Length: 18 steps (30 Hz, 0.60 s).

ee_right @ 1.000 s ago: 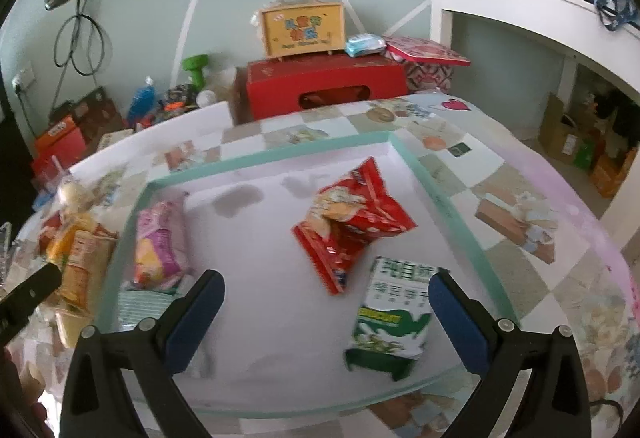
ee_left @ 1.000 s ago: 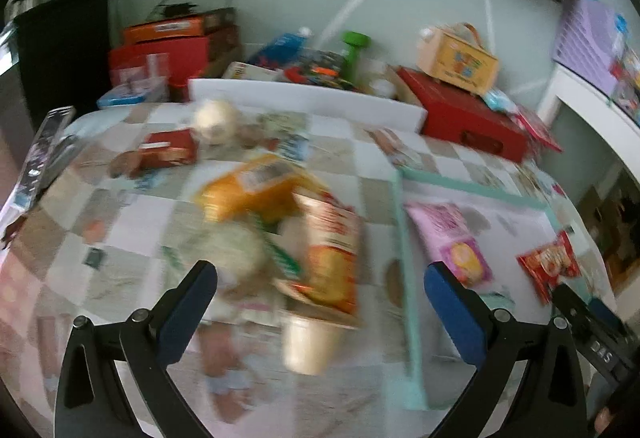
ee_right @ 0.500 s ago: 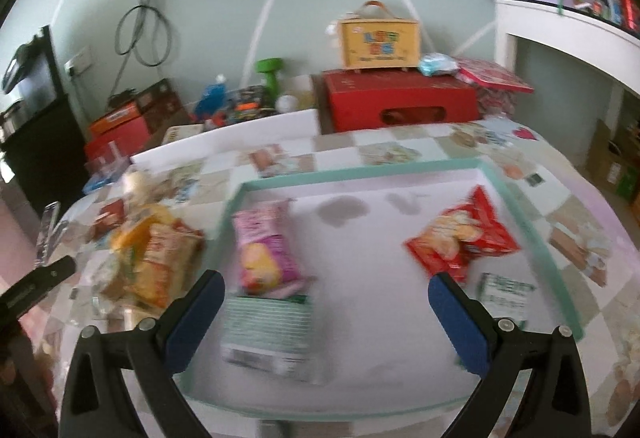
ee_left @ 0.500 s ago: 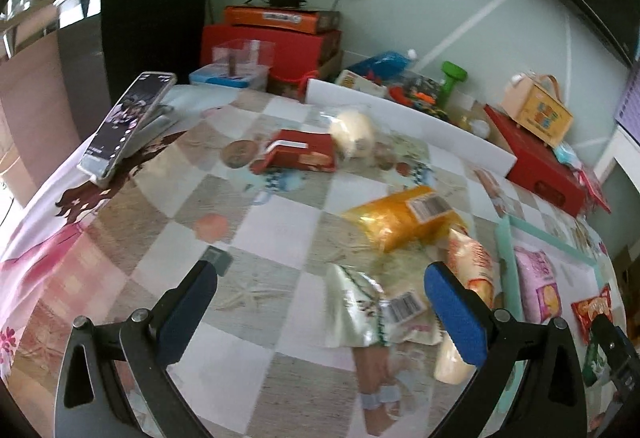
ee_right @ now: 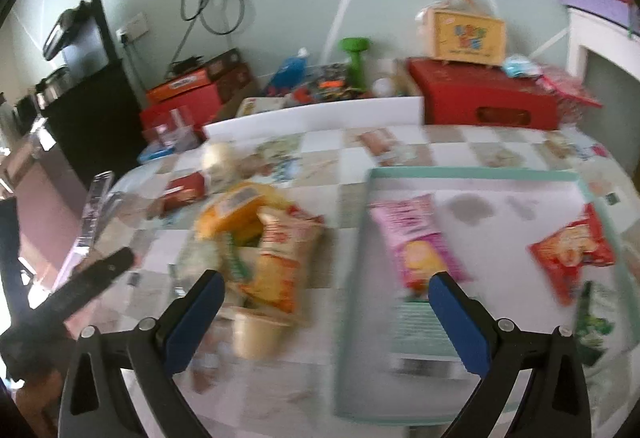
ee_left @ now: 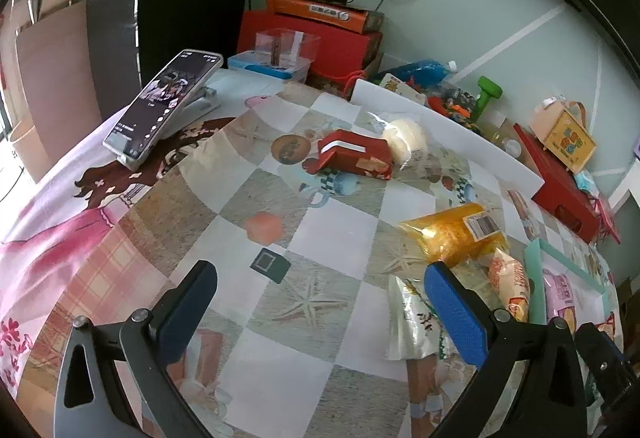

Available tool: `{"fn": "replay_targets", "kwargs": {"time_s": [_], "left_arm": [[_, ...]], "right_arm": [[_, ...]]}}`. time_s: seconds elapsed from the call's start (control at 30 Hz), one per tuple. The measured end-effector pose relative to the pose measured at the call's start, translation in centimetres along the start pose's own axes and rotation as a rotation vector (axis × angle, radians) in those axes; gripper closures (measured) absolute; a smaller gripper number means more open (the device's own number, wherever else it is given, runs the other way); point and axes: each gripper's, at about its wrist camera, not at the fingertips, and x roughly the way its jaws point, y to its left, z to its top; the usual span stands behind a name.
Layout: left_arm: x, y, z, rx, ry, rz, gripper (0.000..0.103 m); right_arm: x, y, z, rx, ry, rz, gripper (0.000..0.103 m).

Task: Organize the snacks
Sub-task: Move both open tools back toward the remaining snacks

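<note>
snacks are split between two places: a loose heap on the checkered tablecloth [ee_left: 332, 234] and a few packs already lying in the teal-rimmed tray [ee_right: 472, 173]. over the last second both cameras have swung left, away from the tray and toward the heap. on the far left a phone [ee_left: 160, 109] leans on its stand. next comes a red box [ee_left: 352, 157] with a pale round bun [ee_left: 406, 137] touching it, then the orange bag [ee_left: 452, 234] beside the tray's left edge. the left gripper [ee_left: 320, 312] hangs spread wide over bare cloth, holding nothing. the right gripper [ee_right: 326, 318] is likewise wide apart and empty, near the heap's chip bag [ee_right: 280, 258]. that suggests the next pick comes from the heap.
</note>
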Motion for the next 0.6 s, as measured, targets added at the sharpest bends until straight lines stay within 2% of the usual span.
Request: {"fn": "replay_targets", "kwargs": {"time_s": [0.17,0.3,0.47,0.53,0.6], "left_arm": [[0.6,1.0,0.0,-0.026,0.013,0.015,0.0],[1.0,0.9,0.0,-0.023,0.028,0.012,0.0],[1.5,0.4,-0.2,-0.011,0.047,0.005,0.0],[1.7,0.2,-0.4,-0.004,0.055,0.0,0.0],[1.7,0.0,-0.4,0.006,0.06,-0.003,0.0]], "right_arm": [[1.1,1.9,0.2,-0.033,0.009,-0.017,0.0],[2.4,2.4,0.0,-0.022,0.063,0.037,0.0],[3.6,2.5,-0.9,-0.024,0.115,0.058,0.0],[3.7,2.5,-1.2,-0.025,0.124,0.072,0.002],[3.8,2.7,-1.5,-0.035,0.132,0.082,0.01]]}}
